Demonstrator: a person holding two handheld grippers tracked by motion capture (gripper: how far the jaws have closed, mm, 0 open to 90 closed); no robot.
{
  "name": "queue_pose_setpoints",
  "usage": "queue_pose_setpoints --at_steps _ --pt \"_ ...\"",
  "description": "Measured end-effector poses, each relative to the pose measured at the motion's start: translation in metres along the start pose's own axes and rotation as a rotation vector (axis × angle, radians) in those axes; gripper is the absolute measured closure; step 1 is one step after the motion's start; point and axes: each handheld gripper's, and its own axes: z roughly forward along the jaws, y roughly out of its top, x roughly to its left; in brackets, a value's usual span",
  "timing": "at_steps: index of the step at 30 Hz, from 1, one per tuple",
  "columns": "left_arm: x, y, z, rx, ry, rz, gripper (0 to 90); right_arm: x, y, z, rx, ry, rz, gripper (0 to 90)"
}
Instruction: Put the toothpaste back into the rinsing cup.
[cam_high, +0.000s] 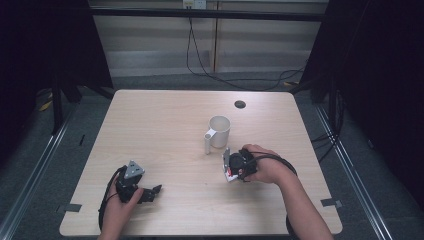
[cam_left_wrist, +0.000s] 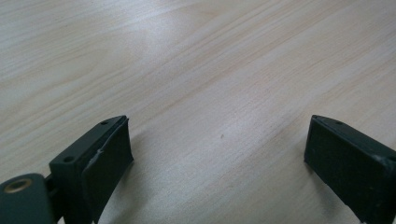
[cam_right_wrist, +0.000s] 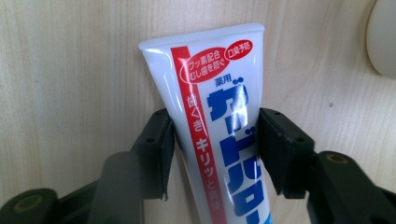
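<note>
A white toothpaste tube (cam_right_wrist: 219, 88) with a red stripe and blue lettering lies on the wooden table (cam_high: 165, 120). My right gripper (cam_right_wrist: 215, 126) is shut on it, one jaw pressing each side of the tube's body. From above, the right gripper (cam_high: 231, 167) sits just below a white mug (cam_high: 220, 131), and the tube (cam_high: 229, 173) shows as a small white and red patch under it. My left gripper (cam_high: 154, 191) rests at the table's front left. Its jaws stand wide apart over bare wood, so the left gripper (cam_left_wrist: 219, 135) is open.
The mug's handle (cam_high: 207, 142) points toward the front left. The mug's rim (cam_right_wrist: 385, 37) shows at the top right of the right gripper view. A black cable hole (cam_high: 240, 104) sits behind the mug. Cables (cam_high: 200, 60) trail on the floor beyond the table.
</note>
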Motion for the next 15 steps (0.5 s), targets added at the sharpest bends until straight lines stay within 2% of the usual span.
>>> queue_pose_setpoints --at_steps 3,4,7,9,11,14,15 --pt "0.0 0.0 0.0 0.0 0.002 0.008 7.2 -0.002 0.0 0.0 0.005 -0.003 0.019 56.4" --pt "0.0 0.0 0.0 -0.001 0.001 0.005 7.2 -0.003 0.001 -0.001 0.008 -0.008 0.054 58.9" --pt "0.0 0.0 0.0 0.0 0.0 0.006 7.1 -0.004 0.001 -0.003 0.015 -0.016 0.112 64.6" --pt "0.0 0.0 0.0 0.0 0.0 0.005 7.0 -0.004 -0.002 -0.005 0.0 -0.023 0.154 67.2" --pt "0.0 0.0 0.0 0.0 0.0 0.006 7.0 -0.004 -0.005 -0.007 -0.025 -0.039 0.169 69.0" --pt "0.0 0.0 0.0 0.0 0.0 0.006 7.0 -0.001 -0.01 -0.012 -0.053 -0.049 0.216 69.6" --pt "0.0 0.0 0.0 0.0 -0.001 0.005 7.0 -0.001 -0.013 -0.015 -0.08 -0.049 0.224 69.6"
